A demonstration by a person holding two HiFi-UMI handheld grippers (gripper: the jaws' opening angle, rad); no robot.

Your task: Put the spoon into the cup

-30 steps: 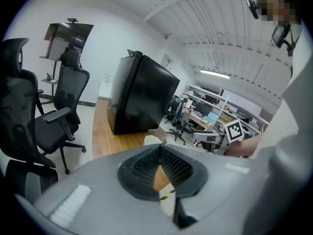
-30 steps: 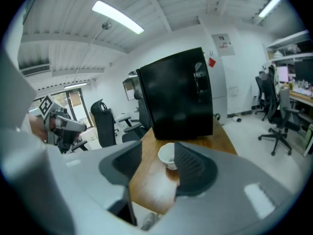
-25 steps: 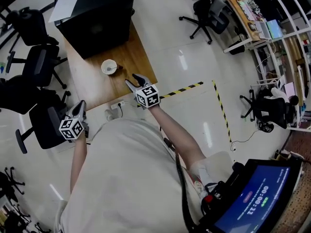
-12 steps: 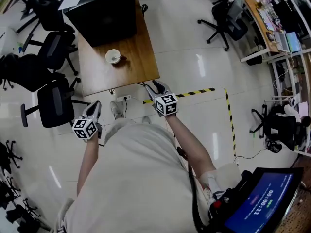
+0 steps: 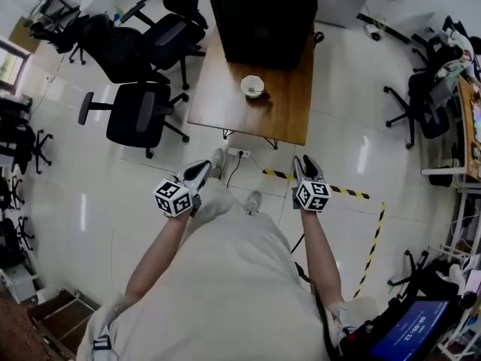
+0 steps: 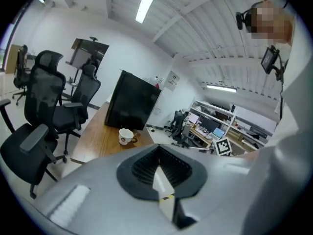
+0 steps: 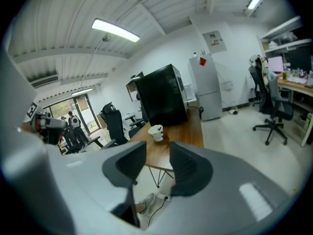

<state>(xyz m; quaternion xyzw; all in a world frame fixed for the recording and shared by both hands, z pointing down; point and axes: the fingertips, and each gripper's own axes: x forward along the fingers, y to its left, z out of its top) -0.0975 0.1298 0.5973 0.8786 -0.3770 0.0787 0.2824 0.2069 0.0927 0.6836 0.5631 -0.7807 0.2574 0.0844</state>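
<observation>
While the 2 grippers hang over the floor (image 5: pixel 105 201), the cup (image 5: pixel 252 86) sits on the table (image 5: pixel 218 100), well apart from them; spoon not discernible. Left gripper (image 5: pixel 200 170): jaws together, empty. Right gripper (image 5: pixel 308 165): jaws apart, closing, nothing between.

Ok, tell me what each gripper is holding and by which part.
Nothing is held. The left gripper has its jaws together at the tips, on nothing; the right gripper has its jaws apart, closing, with nothing between them.

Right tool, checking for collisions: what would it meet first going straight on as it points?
Likely the near edge of the wooden table, depth unclear; the right tool is empty, jaws closing.
</observation>
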